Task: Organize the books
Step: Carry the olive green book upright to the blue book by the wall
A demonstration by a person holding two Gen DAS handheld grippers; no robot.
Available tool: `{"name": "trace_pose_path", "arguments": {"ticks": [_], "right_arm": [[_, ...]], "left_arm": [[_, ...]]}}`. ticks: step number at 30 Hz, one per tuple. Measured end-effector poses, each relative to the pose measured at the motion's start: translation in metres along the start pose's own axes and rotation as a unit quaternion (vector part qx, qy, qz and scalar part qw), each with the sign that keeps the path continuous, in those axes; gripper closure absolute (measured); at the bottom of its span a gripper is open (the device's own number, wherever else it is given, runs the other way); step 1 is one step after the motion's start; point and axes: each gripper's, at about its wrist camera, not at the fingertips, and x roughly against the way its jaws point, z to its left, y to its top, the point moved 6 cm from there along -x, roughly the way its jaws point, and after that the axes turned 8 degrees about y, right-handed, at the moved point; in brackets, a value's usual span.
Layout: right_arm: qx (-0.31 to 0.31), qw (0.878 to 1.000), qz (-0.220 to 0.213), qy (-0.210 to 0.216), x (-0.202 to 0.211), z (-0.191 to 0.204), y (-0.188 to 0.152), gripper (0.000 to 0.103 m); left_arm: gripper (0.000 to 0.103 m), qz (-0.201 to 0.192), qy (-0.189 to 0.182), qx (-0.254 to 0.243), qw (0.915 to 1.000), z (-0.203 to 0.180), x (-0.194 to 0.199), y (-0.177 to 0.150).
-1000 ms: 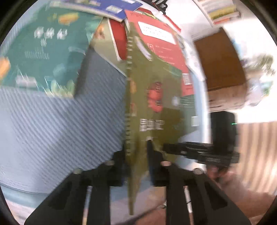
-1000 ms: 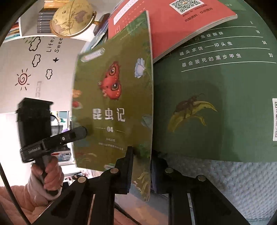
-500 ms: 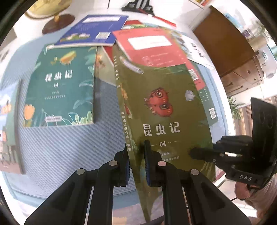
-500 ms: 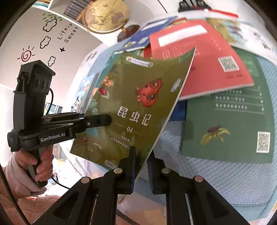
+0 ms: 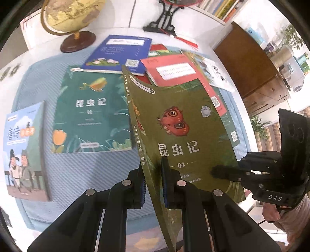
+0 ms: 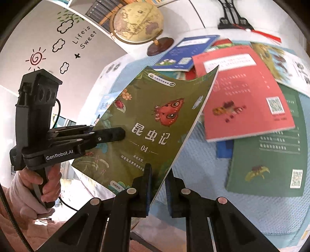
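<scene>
- Books lie scattered on a pale blue ribbed mat (image 5: 77, 174) over a white tabletop, with a globe (image 5: 71, 17) on a wooden foot at the far edge.
- Wall stickers of clouds and a sun (image 6: 35, 59) mark the white wall; a brown cabinet (image 5: 246, 64) stands to one side.
- Olive-green book (image 5: 180, 124) with a red butterfly and "04" on its cover is held tilted above the mat, its cover bowed.
- Left gripper (image 5: 153, 182) is clamped on the book near the spine's lower end.
- Right gripper (image 6: 158, 186) pinches the lower edge by the open side.
- Dark green book (image 5: 91, 114), blue book (image 5: 120, 52) and red book (image 6: 242, 93) lie flat beneath.
</scene>
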Motion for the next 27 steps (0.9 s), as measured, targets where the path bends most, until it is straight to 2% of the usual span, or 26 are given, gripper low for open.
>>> {"name": "trace_pose_path", "arguments": {"ticks": [13, 27], "right_arm": [[0.042, 0.999, 0.012, 0.004, -0.059, 0.069, 0.046, 0.090], [0.072, 0.996, 0.042, 0.021, -0.168, 0.157, 0.084, 0.090]], "left_arm": [[0.093, -0.033, 0.008, 0.034, 0.9988, 0.100, 0.034, 0.005], [0.093, -0.049, 0.031, 0.089, 0.9944, 0.239, 0.056, -0.009]]}}
